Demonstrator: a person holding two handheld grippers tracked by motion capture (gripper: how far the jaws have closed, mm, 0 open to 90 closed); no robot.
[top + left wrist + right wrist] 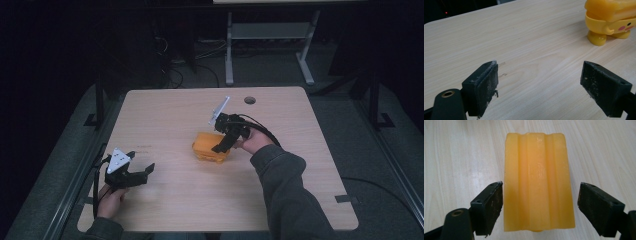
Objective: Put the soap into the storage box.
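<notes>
A yellow toy-like block [210, 147] with small feet and a pink-cheeked face stands near the middle of the wooden table [170, 110]. My right gripper [223, 144] hovers over it, open. In the right gripper view its ribbed yellow top [539, 170] lies between the spread jaws of that gripper [540, 195], with a gap on each side. My left gripper [141, 162] is open near the table's front left, holding nothing. The left gripper view shows its jaws [540, 85] wide apart over bare wood, with the yellow toy [609, 20] far off at the upper right.
A round cable hole [250, 100] sits near the table's far edge. Behind the table stands a white desk frame [270, 45] on a dark floor with cables. A person's sleeve [285, 185] crosses the table's front right.
</notes>
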